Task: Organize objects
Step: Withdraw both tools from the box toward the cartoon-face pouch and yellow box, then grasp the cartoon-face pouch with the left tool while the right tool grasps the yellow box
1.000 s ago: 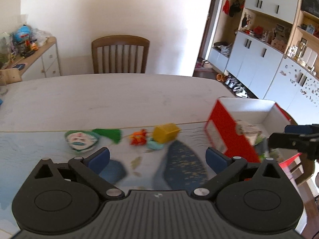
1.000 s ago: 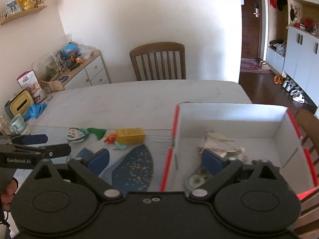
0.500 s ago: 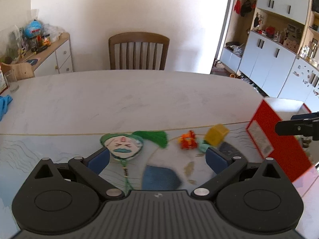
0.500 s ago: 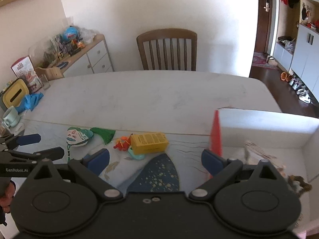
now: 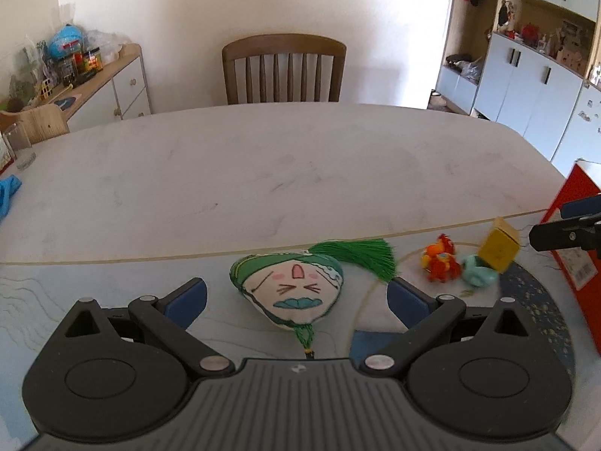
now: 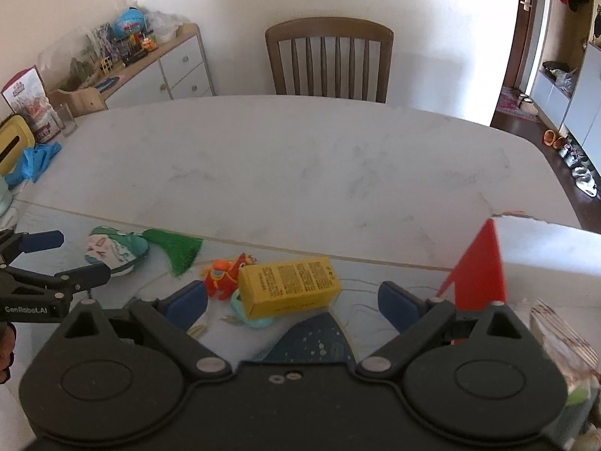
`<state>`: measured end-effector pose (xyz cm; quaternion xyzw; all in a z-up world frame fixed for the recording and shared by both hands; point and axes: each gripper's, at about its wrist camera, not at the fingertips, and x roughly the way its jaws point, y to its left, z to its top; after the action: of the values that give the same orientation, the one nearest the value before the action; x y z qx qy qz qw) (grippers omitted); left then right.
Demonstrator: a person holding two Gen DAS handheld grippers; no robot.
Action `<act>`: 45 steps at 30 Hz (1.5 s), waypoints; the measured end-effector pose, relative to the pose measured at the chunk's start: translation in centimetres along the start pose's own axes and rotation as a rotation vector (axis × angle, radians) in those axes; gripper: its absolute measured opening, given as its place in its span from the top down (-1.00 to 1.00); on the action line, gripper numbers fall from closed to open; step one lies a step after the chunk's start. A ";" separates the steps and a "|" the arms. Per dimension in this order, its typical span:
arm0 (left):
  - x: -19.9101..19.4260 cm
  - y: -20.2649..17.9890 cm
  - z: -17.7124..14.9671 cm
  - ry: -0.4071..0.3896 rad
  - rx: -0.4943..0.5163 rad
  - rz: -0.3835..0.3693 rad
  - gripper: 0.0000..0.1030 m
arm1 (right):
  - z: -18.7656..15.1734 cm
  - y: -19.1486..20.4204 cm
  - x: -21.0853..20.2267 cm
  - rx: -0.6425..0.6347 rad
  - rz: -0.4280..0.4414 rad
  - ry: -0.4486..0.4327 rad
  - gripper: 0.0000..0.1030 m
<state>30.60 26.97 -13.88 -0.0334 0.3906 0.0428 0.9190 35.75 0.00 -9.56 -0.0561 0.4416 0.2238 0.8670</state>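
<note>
in the left wrist view, the left gripper (image 5: 296,298) is seen with its jaws spread wide and nothing pinched, hanging low over the table (image 5: 263,173) with the embroidered sachet (image 5: 287,288) lying between and just ahead of the blue pads (image 5: 186,300). the sachet is judged to be light, soft and stuffed, so it should yield under the pads; it would best be taken across its plump middle, not by the green tassel (image 5: 357,257) or the thin cord at its near end, which would likely slip or let it dangle. to the right, well apart from the sachet, an orange toy (image 5: 441,263), a teal piece (image 5: 477,280) and a yellow box (image 5: 497,250) are clustered, the box touching the teal piece. at the right edge a red box wall (image 5: 574,259) is partly shown; its contents cannot be seen from here. in the right wrist view, the right gripper (image 6: 293,300) is likewise seen spread and empty, with the yellow box (image 6: 289,287) between its pads, tilted and resting on the teal piece (image 6: 249,315), the orange toy (image 6: 225,274) touching its left end. the box is judged to be light, stiff cardboard, easily gripped across its short sides but crushable if squeezed hard. the red box (image 6: 477,270), white inside, stands just right of the gripper; a crumpled wrapper (image 6: 563,342) and something green, too blurred to name, are seen in it. the sachet (image 6: 112,251) lies far left beside the left gripper (image 6: 56,255).
</note>
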 end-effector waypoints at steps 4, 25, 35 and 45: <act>1.4 -0.1 0.0 0.013 -0.001 0.001 -0.99 | 0.1 -0.3 1.7 0.012 0.005 0.033 -0.87; 4.4 -0.1 -0.3 0.044 0.018 0.034 -0.54 | 0.0 -1.1 4.6 0.047 0.073 0.081 -0.51; 3.3 -0.5 0.2 0.034 0.034 0.021 -0.42 | -0.1 -0.9 3.2 0.056 0.046 0.060 -0.51; -0.8 -1.7 1.6 -0.002 0.042 -0.018 -0.41 | -0.2 -0.3 -1.8 0.060 0.072 0.000 -0.51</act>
<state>31.36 25.35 -12.19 -0.0173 0.3899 0.0263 0.9203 34.79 -0.92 -8.30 -0.0144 0.4500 0.2415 0.8597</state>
